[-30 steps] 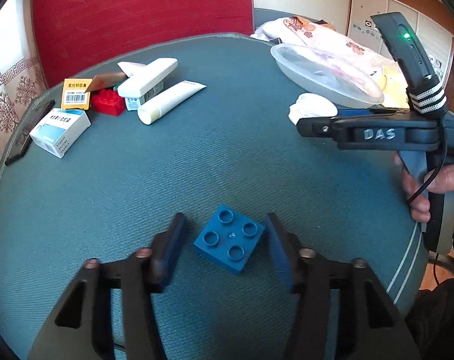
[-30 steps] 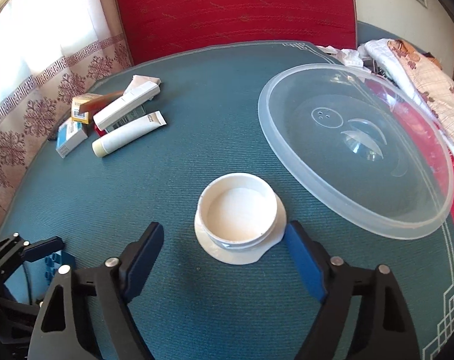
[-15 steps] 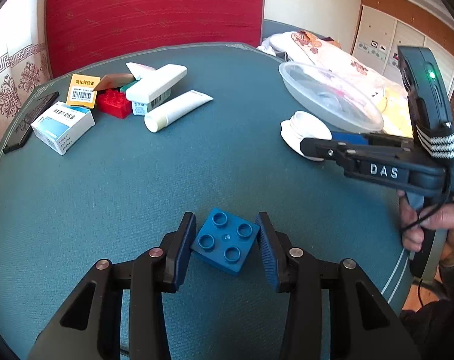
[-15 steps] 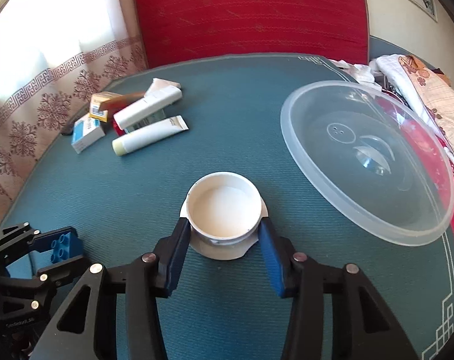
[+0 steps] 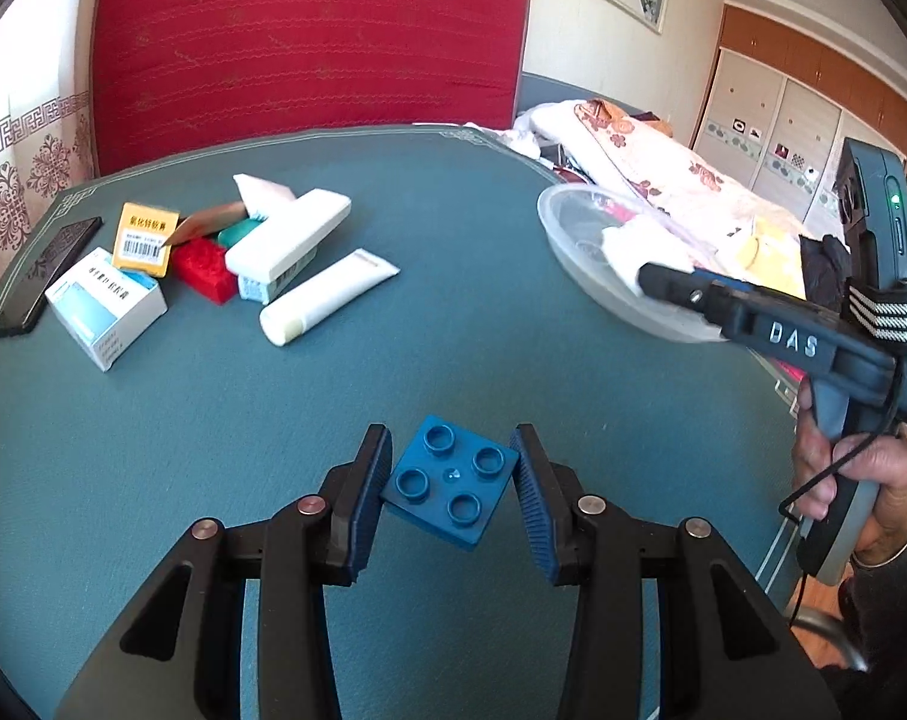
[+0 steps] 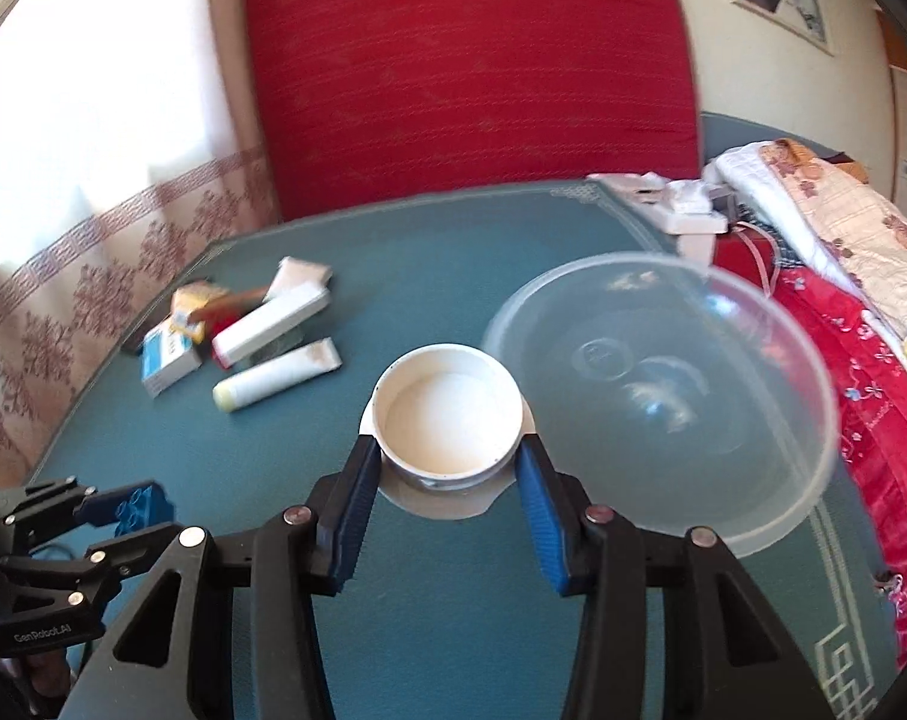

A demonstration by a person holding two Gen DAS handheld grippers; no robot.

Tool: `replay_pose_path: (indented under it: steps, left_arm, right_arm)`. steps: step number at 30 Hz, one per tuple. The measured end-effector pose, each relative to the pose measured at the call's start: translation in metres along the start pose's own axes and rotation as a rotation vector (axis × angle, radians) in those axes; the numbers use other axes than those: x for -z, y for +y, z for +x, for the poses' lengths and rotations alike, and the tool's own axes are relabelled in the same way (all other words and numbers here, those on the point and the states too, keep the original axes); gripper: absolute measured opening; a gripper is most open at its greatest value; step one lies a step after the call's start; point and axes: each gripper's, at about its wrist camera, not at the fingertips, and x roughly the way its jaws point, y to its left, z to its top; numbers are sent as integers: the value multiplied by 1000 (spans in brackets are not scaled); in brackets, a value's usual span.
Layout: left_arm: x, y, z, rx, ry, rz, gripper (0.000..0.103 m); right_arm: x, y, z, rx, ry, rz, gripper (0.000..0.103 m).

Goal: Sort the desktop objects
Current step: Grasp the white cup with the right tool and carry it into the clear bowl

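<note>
At the far left of the teal surface (image 5: 213, 396) a black phone (image 5: 45, 276) lies by the edge, and just beside it sits a cluster — a blue-and-white box (image 5: 107, 306), an orange box (image 5: 144, 238), a red brick (image 5: 204, 267), a long white box (image 5: 288, 232) and a white tube (image 5: 327, 297) lying on its side. Nearer the camera, the left gripper (image 5: 450, 483) has its fingers closed on a blue brick (image 5: 447, 480), studs up, one corner pointing away; the pads press its opposite sides. To the right, the right gripper (image 6: 447, 474) clamps a white cup (image 6: 447, 414) — both pads touch its wall, and a white lid (image 6: 441, 501) shows just beneath it. Right of the cup, close against it, rests a large clear plastic bowl (image 6: 753, 480). In the left wrist view a hand (image 5: 843, 474) grips the right gripper's handle at the surface's right edge.
</note>
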Motion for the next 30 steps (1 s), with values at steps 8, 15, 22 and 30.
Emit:
replay_pose_path:
  steps: [8, 15, 22, 30]
  left_arm:
    - [-20, -12, 9, 30, 4, -6, 44]
    - [-39, -29, 16, 45, -8, 18, 44]
    - [-56, -43, 28, 62, -8, 53, 44]
    - [-69, -54, 45, 88, 16, 61, 44]
  right_arm:
    - [-7, -56, 20, 162, 39, 51, 51]
    - [-7, -75, 35, 167, 102, 28, 51]
    - [1, -81, 41, 132, 168, 18, 51]
    - [5, -78, 39, 125, 198, -31, 51]
